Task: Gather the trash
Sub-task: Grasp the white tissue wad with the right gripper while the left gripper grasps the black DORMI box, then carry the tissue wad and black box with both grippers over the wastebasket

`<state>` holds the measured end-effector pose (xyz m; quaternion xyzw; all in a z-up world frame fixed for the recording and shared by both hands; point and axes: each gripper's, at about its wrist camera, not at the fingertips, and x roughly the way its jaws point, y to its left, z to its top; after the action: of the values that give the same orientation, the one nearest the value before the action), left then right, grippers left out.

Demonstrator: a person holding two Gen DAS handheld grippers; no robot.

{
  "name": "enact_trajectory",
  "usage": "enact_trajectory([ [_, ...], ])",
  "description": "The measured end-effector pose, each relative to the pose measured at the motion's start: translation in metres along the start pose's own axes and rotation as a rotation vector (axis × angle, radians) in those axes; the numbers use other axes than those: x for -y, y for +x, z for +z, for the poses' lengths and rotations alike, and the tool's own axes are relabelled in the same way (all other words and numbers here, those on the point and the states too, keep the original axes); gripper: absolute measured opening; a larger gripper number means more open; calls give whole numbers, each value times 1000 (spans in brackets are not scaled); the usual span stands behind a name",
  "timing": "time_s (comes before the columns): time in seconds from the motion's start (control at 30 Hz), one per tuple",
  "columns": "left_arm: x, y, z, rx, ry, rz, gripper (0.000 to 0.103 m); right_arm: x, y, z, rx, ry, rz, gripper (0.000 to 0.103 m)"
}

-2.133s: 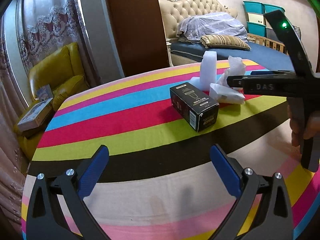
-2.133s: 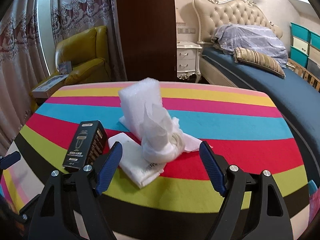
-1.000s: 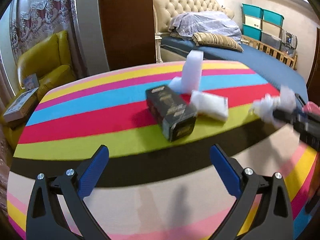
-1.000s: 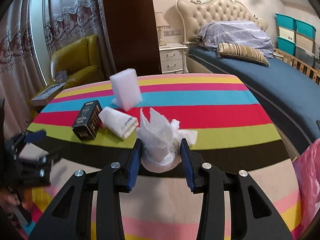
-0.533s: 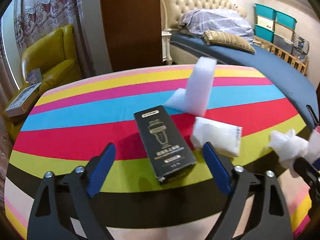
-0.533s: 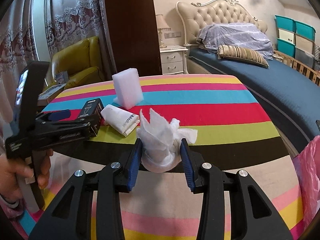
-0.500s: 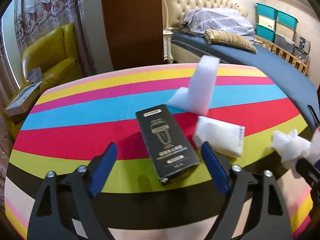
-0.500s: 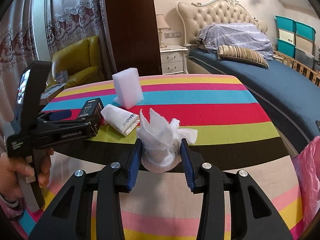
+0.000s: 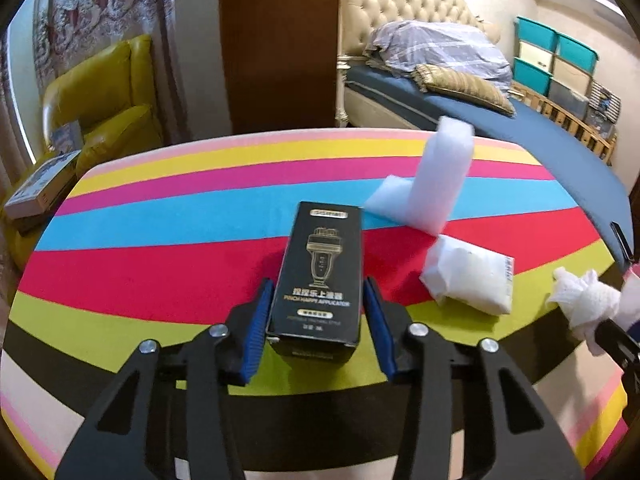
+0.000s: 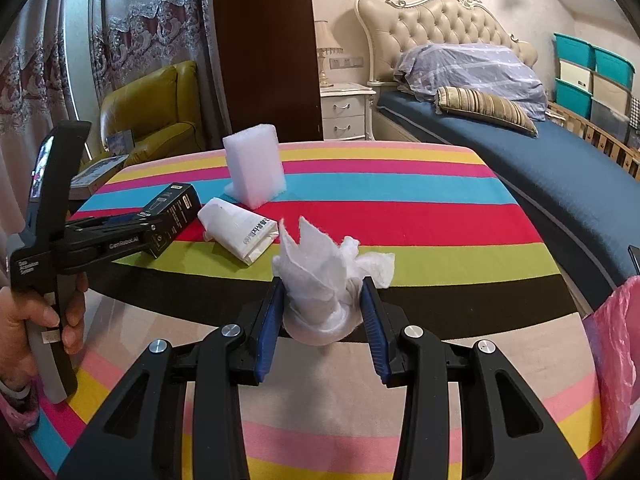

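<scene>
A black box (image 9: 320, 268) with gold print lies on the striped tablecloth (image 9: 140, 276). My left gripper (image 9: 316, 284) is closing on it, and both blue pads touch the sides of its near end. In the right wrist view the same box (image 10: 176, 208) shows at the left, in the left gripper (image 10: 156, 224), which a hand (image 10: 40, 320) holds. My right gripper (image 10: 322, 284) is shut on a crumpled white tissue wad (image 10: 320, 276), held just above the table's near part. A white folded packet (image 9: 468, 280) lies to the right of the box.
A white foam block (image 9: 440, 176) stands upright behind the packet. A pink plastic bag (image 10: 616, 340) hangs past the table's right edge. A yellow armchair (image 9: 104, 100) stands at the far left and a bed (image 10: 560, 160) at the far right.
The left gripper has moved forward over the table to the black box and its jaws have narrowed from wide open onto the box's sides. The right gripper has kept still with the tissue.
</scene>
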<state>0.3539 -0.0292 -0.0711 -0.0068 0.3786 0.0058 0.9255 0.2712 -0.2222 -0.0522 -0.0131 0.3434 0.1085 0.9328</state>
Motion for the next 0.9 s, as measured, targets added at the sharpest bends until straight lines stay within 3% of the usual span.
enact_trajectory([
  [0.23,5,-35,-17,57,45,-45,38,1,-5,-2,18,5,-10,38],
  [0.53,-6,-72,-54,68,41,-68,38,-15,-21,-10,24,-10,17,38],
  [0.9,13,-109,-82,123,120,-110,38,-35,-50,-31,47,-29,25,38],
])
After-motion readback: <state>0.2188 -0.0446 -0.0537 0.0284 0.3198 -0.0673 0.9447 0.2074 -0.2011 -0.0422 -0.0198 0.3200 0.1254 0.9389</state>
